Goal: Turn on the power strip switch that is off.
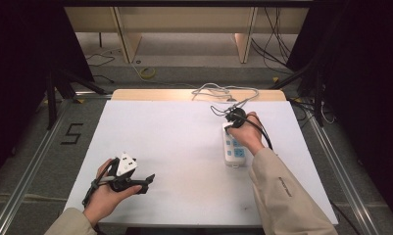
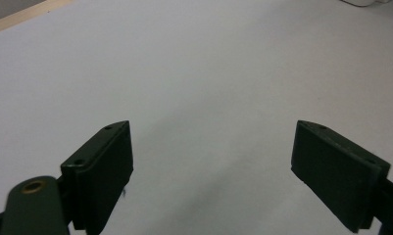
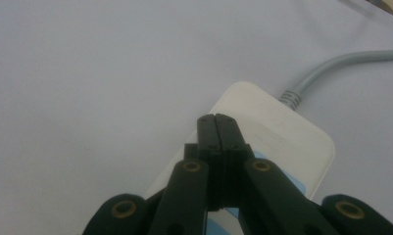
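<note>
White table (image 1: 174, 147), wooden far edge. Near right edge: white power strip (image 1: 233, 149), grey cord (image 3: 331, 68) trailing off. Right gripper (image 3: 217, 120) clenched empty, tips over strip's cord end. Left gripper (image 2: 211, 161) released, near-left corner.

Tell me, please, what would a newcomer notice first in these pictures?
Probably the white power strip on the right of the white table, its grey cord coiled at the far edge. The right gripper, jaws closed, is poised over the strip's cord end, while the left gripper rests open near the front.
</note>
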Demonstrator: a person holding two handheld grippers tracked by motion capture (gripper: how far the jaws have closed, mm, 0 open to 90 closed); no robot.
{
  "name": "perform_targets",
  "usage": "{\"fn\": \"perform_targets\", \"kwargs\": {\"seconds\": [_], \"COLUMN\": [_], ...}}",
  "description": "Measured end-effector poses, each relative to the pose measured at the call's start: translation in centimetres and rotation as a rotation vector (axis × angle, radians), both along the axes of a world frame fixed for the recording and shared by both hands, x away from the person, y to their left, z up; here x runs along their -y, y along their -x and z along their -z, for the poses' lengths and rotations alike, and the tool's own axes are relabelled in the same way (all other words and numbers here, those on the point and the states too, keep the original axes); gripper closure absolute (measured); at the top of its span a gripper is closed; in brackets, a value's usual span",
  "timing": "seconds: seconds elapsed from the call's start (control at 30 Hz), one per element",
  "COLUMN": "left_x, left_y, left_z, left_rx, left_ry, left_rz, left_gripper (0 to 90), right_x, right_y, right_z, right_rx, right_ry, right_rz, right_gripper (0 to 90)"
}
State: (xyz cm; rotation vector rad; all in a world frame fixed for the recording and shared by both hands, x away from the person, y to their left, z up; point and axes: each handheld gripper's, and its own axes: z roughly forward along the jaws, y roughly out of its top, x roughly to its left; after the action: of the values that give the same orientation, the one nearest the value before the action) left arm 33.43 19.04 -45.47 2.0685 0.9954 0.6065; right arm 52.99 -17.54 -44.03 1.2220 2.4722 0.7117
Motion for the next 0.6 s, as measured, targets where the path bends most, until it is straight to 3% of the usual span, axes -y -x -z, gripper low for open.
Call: {"fn": "perform_targets", "kwargs": {"seconds": [0.6], "left_x": [0.09], "left_y": [0.01], "left_z": [0.0], "left_rx": [0.001], "left_ry": [0.002], "left_rz": [0.002], "left_gripper": [15.4], "right_x": [-0.33], "right_y": [-0.23], "right_z": [-0.07], "right_rx": [-0.024], "right_ry": [0.021], "right_rz": [0.014], "right_gripper": [90.0]}}
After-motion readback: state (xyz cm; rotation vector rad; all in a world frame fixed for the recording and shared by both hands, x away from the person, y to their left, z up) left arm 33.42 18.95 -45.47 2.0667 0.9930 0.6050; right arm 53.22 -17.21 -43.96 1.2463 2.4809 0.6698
